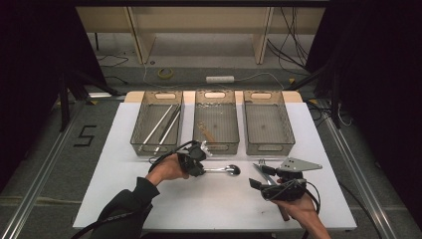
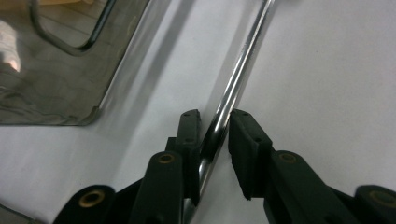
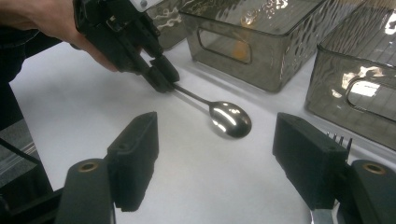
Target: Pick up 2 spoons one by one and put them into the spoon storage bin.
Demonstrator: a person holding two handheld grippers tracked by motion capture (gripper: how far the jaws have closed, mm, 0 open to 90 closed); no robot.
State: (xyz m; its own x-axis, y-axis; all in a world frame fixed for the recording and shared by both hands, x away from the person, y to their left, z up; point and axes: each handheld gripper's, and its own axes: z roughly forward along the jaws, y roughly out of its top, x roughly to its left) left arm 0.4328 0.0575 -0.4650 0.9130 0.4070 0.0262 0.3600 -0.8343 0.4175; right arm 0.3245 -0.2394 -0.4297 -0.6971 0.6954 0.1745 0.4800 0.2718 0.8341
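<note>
A metal spoon (image 1: 231, 170) lies on the white table (image 1: 124, 189) in front of the middle bin, bowl to the right. My left gripper (image 1: 204, 169) is low over its handle (image 2: 238, 70). The handle runs between the two pads with narrow gaps showing, so the gripper (image 2: 215, 119) is open around it. From the right gripper view the left gripper (image 3: 161, 77) sits at the handle's end, and the spoon's bowl (image 3: 229, 119) rests on the table. My right gripper (image 1: 259, 177) hovers at the front right, open and empty (image 3: 217, 158). A fork (image 3: 338, 137) lies beside its right jaw.
Three clear bins stand in a row at the back: the left bin (image 1: 141, 145) holds long metal sticks, the middle bin (image 1: 217, 148) a small wooden piece, the right bin (image 1: 268, 148) looks bare. Cables and a power strip (image 1: 220, 78) lie on the floor beyond.
</note>
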